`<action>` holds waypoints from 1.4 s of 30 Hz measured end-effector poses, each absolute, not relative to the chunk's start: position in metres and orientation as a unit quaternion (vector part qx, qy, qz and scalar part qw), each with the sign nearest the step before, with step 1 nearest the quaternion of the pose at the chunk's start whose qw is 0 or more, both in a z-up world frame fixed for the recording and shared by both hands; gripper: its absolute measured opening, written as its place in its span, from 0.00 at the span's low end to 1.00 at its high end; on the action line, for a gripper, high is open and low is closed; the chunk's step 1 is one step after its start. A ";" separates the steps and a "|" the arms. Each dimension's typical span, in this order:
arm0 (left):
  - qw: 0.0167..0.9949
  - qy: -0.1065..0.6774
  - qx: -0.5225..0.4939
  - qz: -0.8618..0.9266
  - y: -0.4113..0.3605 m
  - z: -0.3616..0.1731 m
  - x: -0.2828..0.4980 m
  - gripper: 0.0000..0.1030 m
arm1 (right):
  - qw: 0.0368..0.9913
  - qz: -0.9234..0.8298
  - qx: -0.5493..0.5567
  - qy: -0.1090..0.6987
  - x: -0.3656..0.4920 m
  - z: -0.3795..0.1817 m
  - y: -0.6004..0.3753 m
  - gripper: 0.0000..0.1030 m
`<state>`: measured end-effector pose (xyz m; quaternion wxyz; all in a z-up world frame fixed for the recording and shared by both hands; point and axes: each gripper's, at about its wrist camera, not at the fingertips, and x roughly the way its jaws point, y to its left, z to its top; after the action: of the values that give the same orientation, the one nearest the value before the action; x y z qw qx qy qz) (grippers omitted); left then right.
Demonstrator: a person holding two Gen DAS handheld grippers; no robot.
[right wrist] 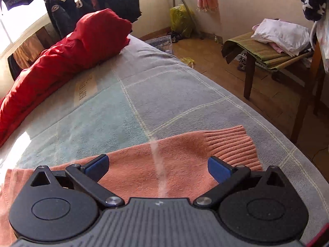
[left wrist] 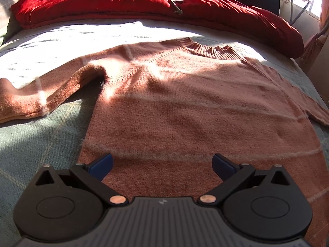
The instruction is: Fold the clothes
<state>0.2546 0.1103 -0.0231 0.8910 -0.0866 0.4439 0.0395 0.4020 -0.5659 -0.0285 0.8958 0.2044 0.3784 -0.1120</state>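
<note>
- A bed (right wrist: 185, 94) carries a pale checked cover in grey-blue with thin light lines, partly in bright sun.
- A red duvet (left wrist: 144, 2) lies bunched along the far side of the bed; in the right wrist view its end (right wrist: 98, 39) rises in a hump.
- A small metal object (left wrist: 176, 6) lies on the duvet; what it is cannot be told.
- A wooden bench (right wrist: 273, 61) stands on the wood floor beside the bed, with a green cloth (right wrist: 265, 53) draped over it and white folded laundry (right wrist: 281, 35) on top.
- A yellow plastic bag (right wrist: 181, 19) sits by the wall.
- Dark jackets (right wrist: 86, 2) hang on a rack near the window.
</note>
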 end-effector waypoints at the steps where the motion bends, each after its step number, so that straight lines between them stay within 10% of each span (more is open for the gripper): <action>1: 0.892 0.443 -0.084 0.033 0.106 -0.022 0.256 0.99 | 0.901 -0.083 0.192 0.380 0.402 -0.019 -0.547 1.00; 14: 0.888 0.453 -0.081 -0.016 0.083 -0.034 0.248 0.99 | 0.820 0.257 0.154 0.488 0.410 -0.019 -0.282 1.00; 42: 0.890 0.441 -0.119 0.000 0.108 -0.051 0.239 0.99 | 0.853 0.184 0.179 0.455 0.376 -0.044 -0.268 1.00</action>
<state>0.2391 0.1078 -0.0512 0.8896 -0.1191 0.4409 0.0004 0.3762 -0.2680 -0.0444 0.8525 0.1786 0.4552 0.1845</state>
